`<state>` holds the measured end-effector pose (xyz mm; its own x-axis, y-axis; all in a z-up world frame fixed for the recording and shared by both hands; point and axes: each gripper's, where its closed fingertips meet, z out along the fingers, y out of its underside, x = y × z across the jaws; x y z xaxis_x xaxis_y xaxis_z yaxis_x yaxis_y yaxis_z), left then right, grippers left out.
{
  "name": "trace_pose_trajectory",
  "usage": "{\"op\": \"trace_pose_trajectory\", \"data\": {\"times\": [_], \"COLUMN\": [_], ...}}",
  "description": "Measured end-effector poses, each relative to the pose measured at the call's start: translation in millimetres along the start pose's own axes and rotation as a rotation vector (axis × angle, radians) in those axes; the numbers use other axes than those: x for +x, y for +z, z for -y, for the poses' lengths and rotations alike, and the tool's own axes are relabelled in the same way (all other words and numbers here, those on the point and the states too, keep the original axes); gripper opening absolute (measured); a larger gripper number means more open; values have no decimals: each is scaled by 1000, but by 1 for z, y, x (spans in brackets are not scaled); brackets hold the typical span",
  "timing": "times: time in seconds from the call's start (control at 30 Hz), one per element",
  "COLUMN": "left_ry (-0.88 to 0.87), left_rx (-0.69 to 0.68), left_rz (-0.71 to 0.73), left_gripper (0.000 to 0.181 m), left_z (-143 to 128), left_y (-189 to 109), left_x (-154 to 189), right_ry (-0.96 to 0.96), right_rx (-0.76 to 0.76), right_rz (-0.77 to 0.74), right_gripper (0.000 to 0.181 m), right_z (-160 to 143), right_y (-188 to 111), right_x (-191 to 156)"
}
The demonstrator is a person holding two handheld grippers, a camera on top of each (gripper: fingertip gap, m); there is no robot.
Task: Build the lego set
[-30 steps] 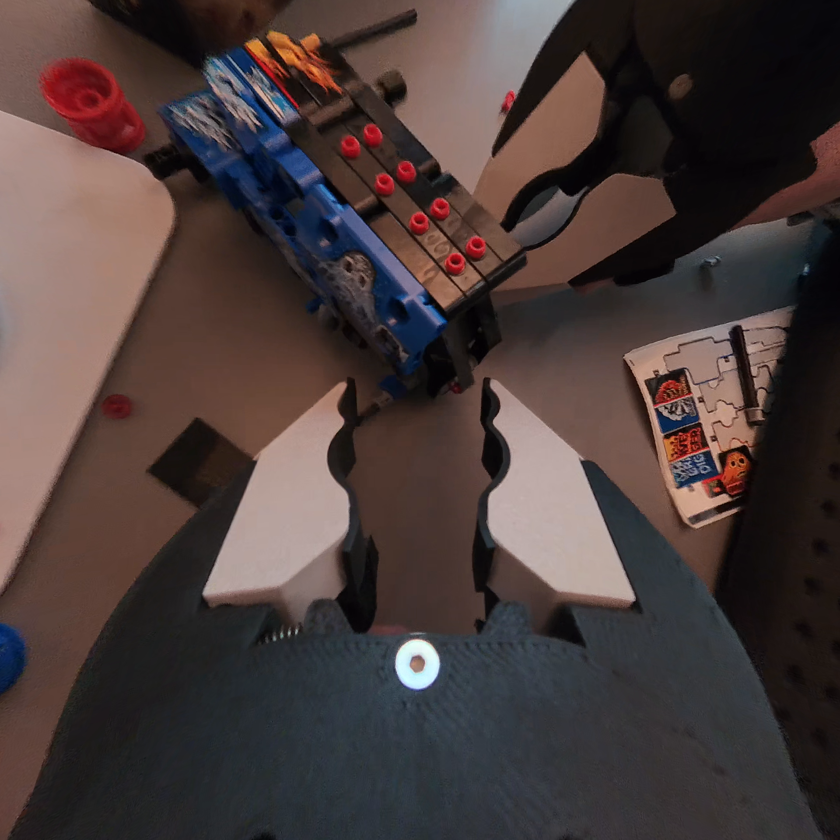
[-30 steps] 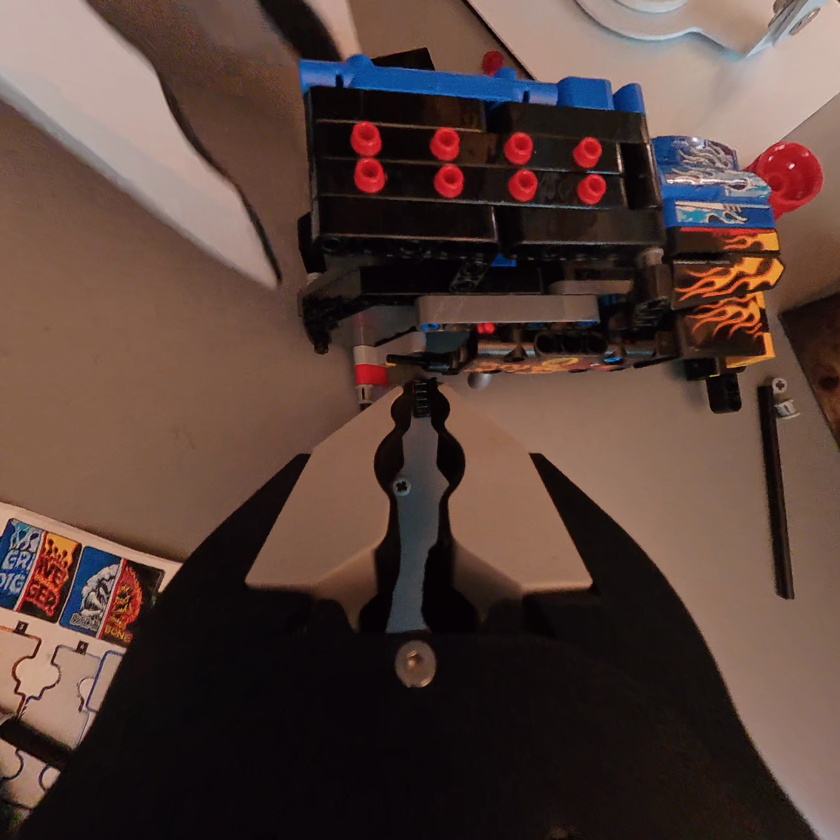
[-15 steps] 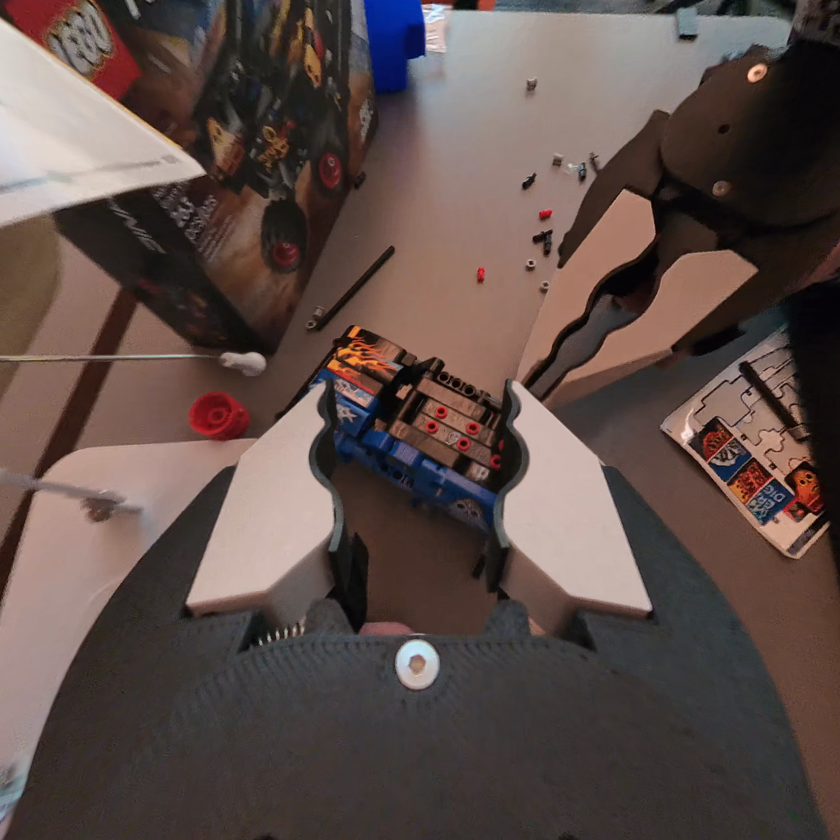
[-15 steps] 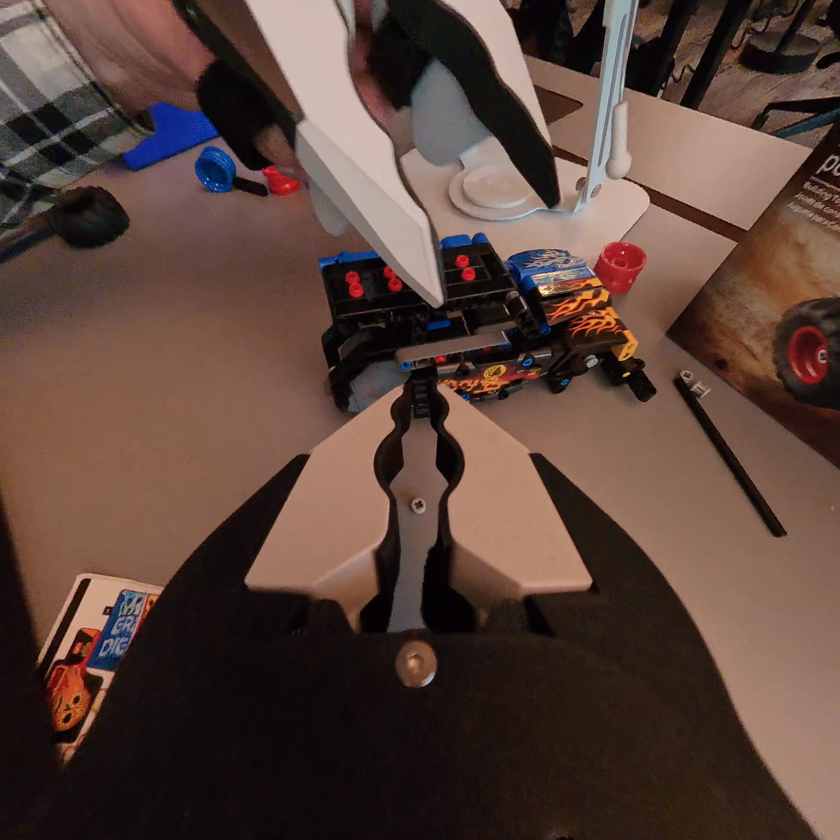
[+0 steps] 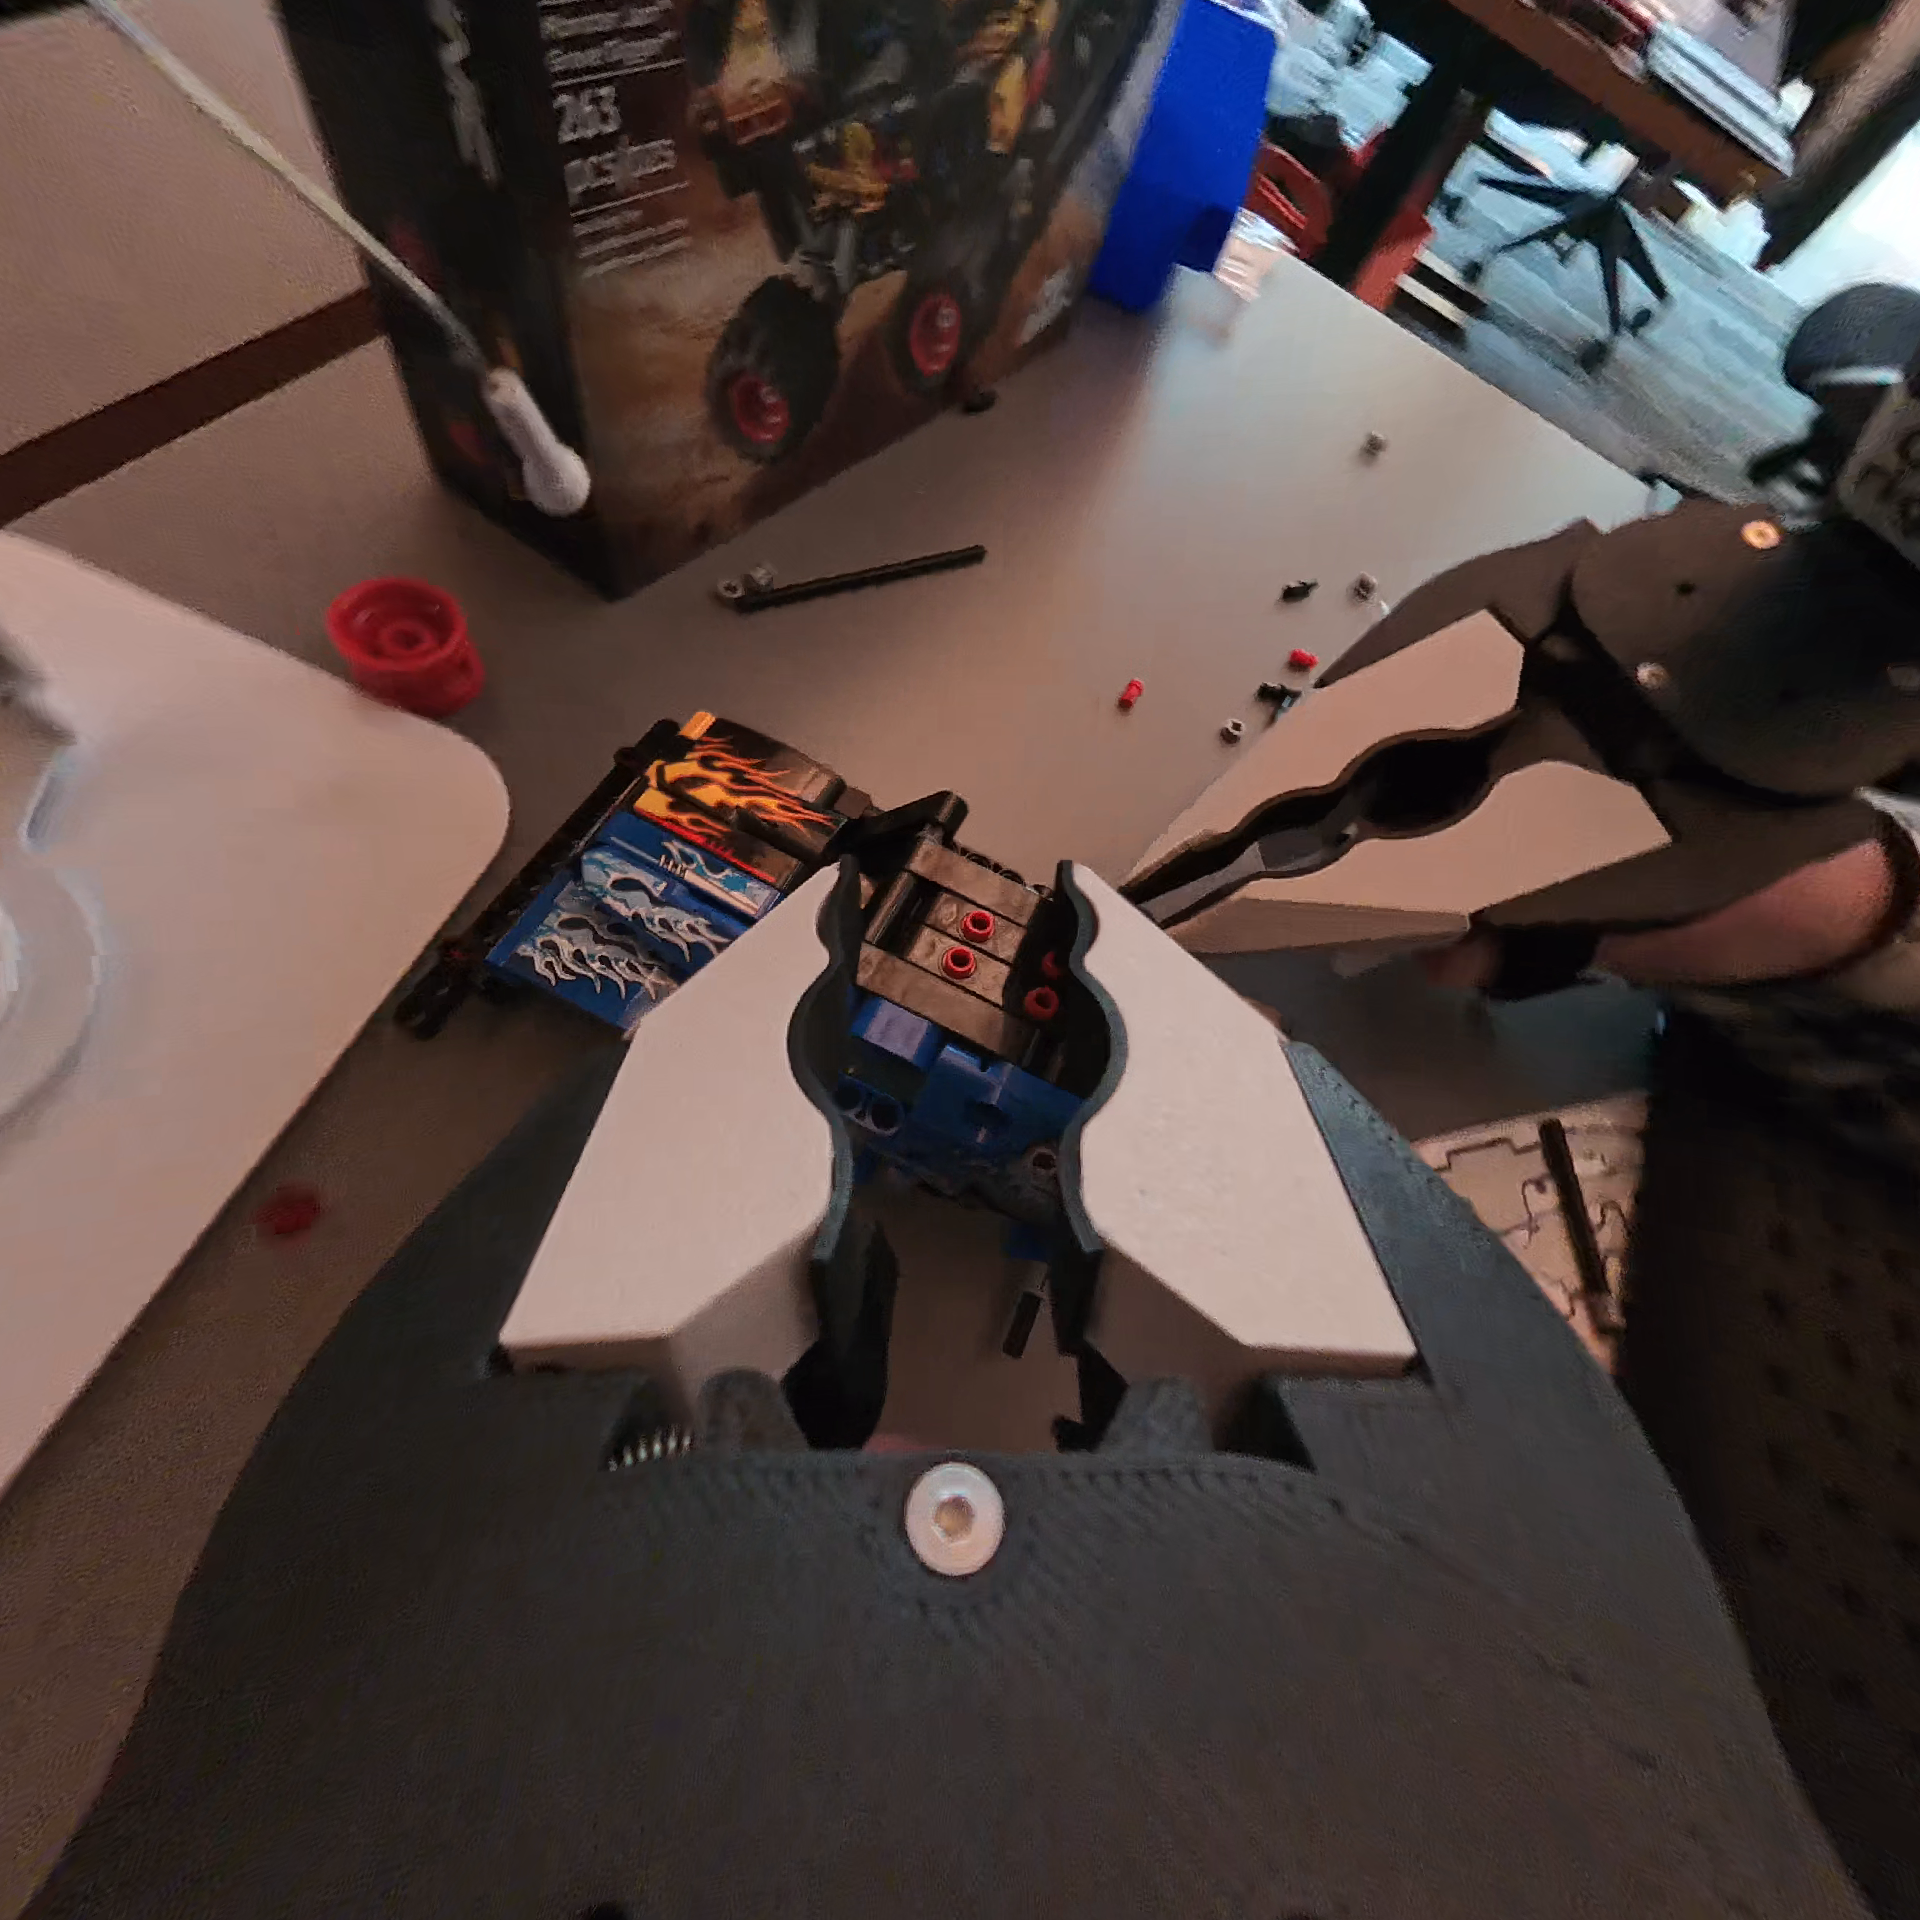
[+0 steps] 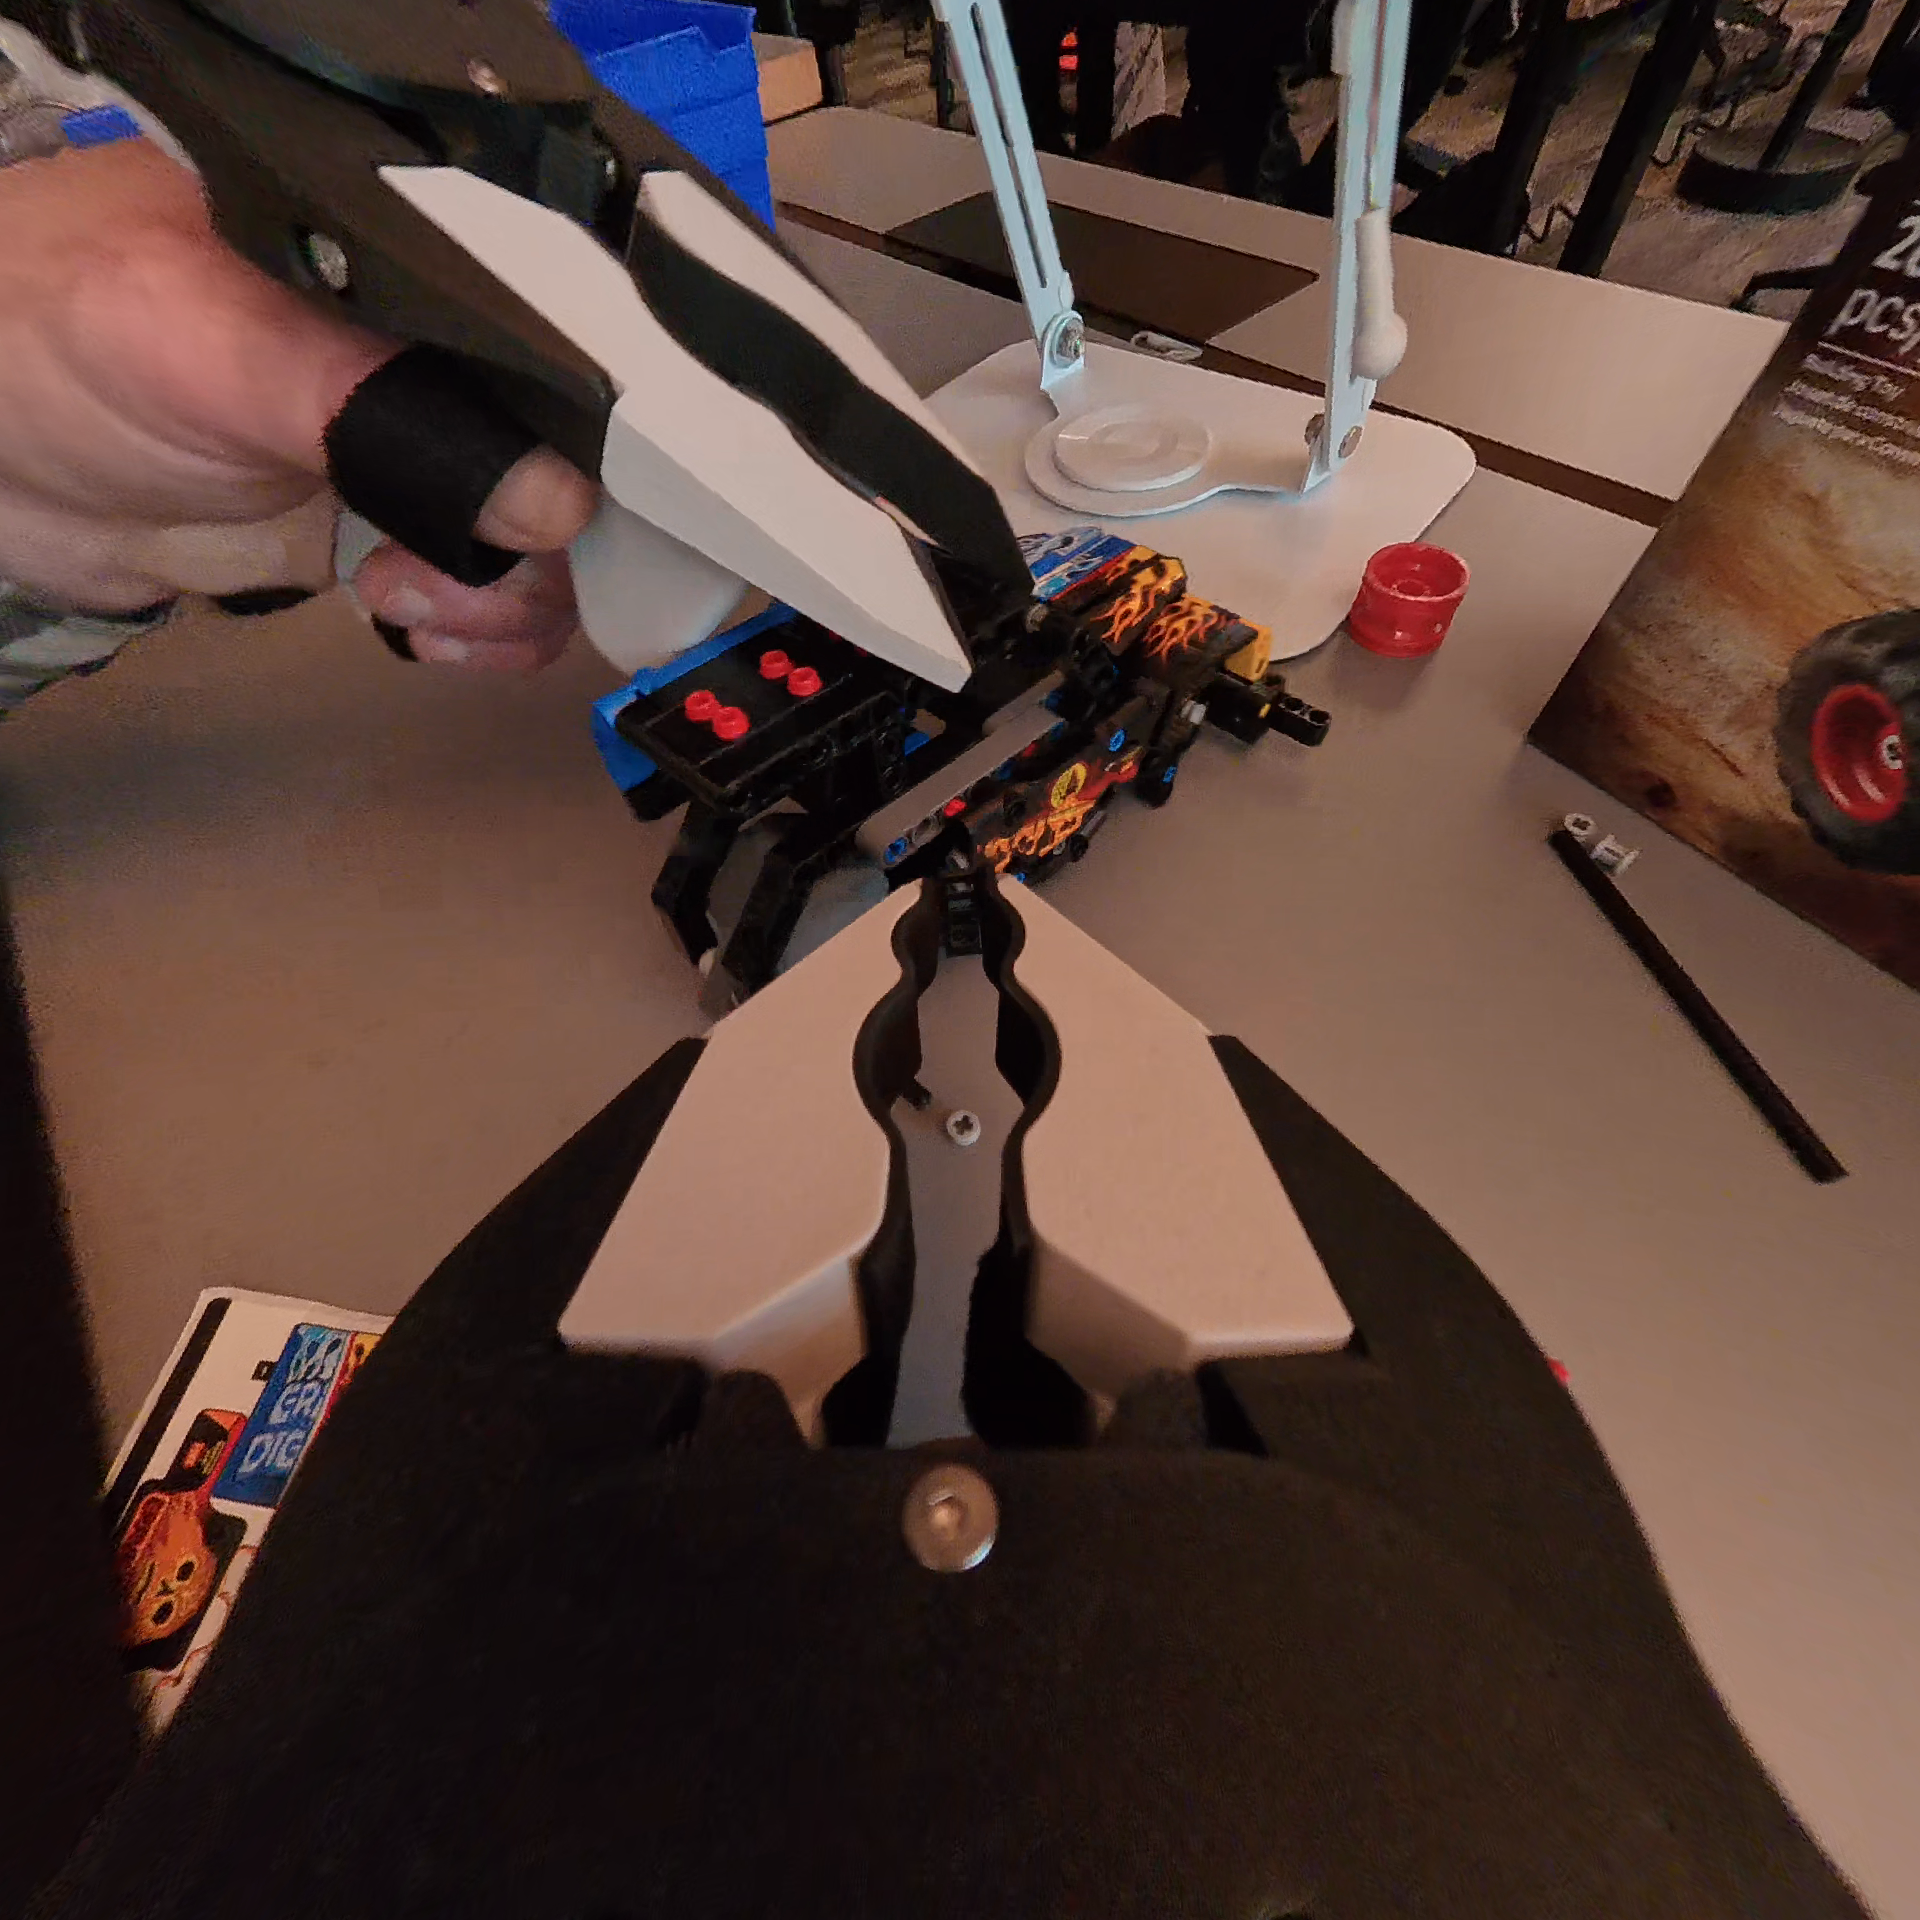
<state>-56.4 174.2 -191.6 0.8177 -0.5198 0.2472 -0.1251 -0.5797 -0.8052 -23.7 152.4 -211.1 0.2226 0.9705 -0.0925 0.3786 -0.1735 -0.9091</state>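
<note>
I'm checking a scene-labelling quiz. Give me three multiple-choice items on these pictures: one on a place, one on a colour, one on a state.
1. Where is the loose red wheel rim?
A. on the sticker sheet
B. on the table beside the white lamp base
C. inside the box

2. What colour are the studs on the Lego truck model's black top?
A. red
B. yellow
C. white

3. What is the right gripper's state?
A. wide open, empty
B. shut on the rim
C. shut on a small black piece

Key:
1. B: red wheel rim stands by the lamp base.
2. A: studs on the Lego truck model are red.
3. C: right gripper pinches the small black piece.
</note>
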Motion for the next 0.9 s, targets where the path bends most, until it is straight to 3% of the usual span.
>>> {"op": "trace_pose_trajectory", "data": {"times": [0.1, 0.2, 0.3, 0.4, 0.5, 0.9], "left_ry": [13, 4, 104, 55, 18, -78], "left_rx": [39, 113, 49, 4, 40, 86], "left_rz": [47, 22, 73, -38, -83, -180], "left_gripper": [36, 46, 60, 59, 39, 33], "left_z": [-3, 14, 11, 1, 0, -2], "left_y": [-7, -18, -12, 0, 1, -1], "left_x": [9, 5, -19, -14, -9, -6], "right_ry": [-7, -11, -3, 2, -10, 4], "right_rx": [14, 12, 33, 48, 36, 28], "right_rz": [5, 8, 1, -5, -18, -31], "right_gripper": [5, 5, 5, 5, 5, 5], "right_z": [-1, -2, 1, 3, 2, 2], "right_y": [3, 6, 5, 5, 7, 12], "right_x": [-5, -7, -6, -4, -5, -2]}}
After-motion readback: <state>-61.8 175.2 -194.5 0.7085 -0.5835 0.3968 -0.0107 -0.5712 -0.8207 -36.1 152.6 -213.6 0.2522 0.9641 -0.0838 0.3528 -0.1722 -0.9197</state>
